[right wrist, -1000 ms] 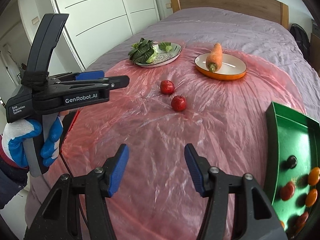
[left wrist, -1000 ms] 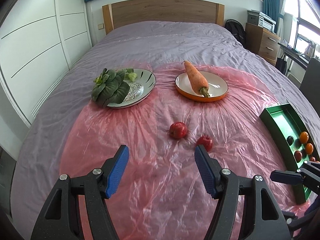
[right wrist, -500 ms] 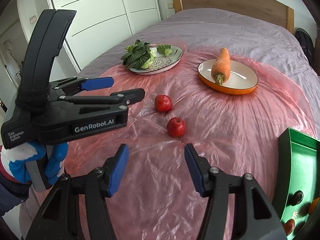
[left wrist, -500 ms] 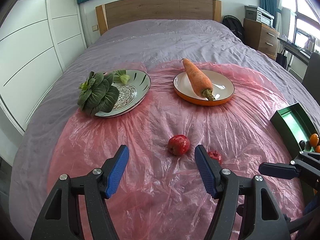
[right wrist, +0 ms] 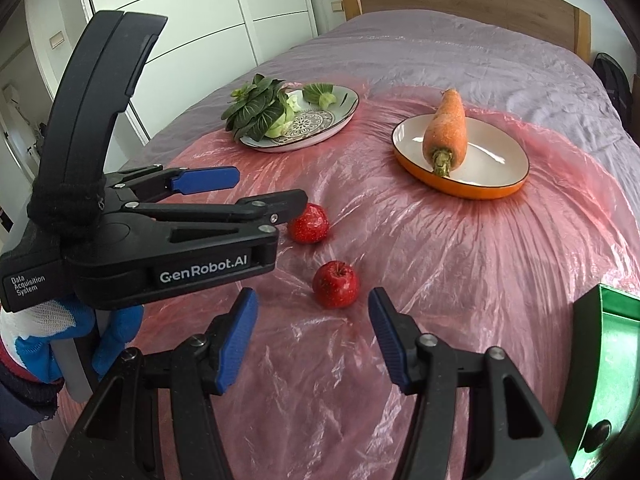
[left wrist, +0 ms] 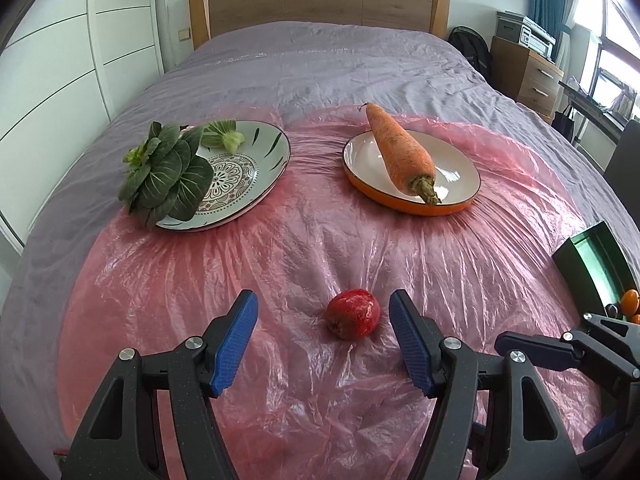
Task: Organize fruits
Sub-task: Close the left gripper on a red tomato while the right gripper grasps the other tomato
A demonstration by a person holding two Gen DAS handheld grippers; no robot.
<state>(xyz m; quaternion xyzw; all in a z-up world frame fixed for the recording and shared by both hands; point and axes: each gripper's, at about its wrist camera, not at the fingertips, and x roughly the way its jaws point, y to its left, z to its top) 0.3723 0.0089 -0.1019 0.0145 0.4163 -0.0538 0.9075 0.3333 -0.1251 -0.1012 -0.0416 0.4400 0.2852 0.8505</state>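
Note:
Two small red apples lie on the pink plastic sheet on the bed. My left gripper (left wrist: 322, 316) is open, low over the sheet, with one red apple (left wrist: 352, 319) between its blue pads, nearer the right pad, not touched. In the right wrist view that apple (right wrist: 309, 223) sits at the left gripper's tip (right wrist: 264, 196). My right gripper (right wrist: 312, 320) is open, with the second apple (right wrist: 335, 284) just ahead of its fingertips. A green tray (left wrist: 596, 268) holding small orange and dark fruits is at the right; it also shows in the right wrist view (right wrist: 600, 360).
A patterned plate (left wrist: 256, 160) with leafy greens (left wrist: 168, 172) stands at the back left. An orange-rimmed plate (left wrist: 460, 172) with a carrot (left wrist: 400, 152) stands at the back right. The purple bedspread and wooden headboard lie beyond; a white wardrobe is left.
Both grippers have moved forward and down toward the apples. The left gripper now straddles one apple; the right gripper has closed in on the other. Both stayed open.

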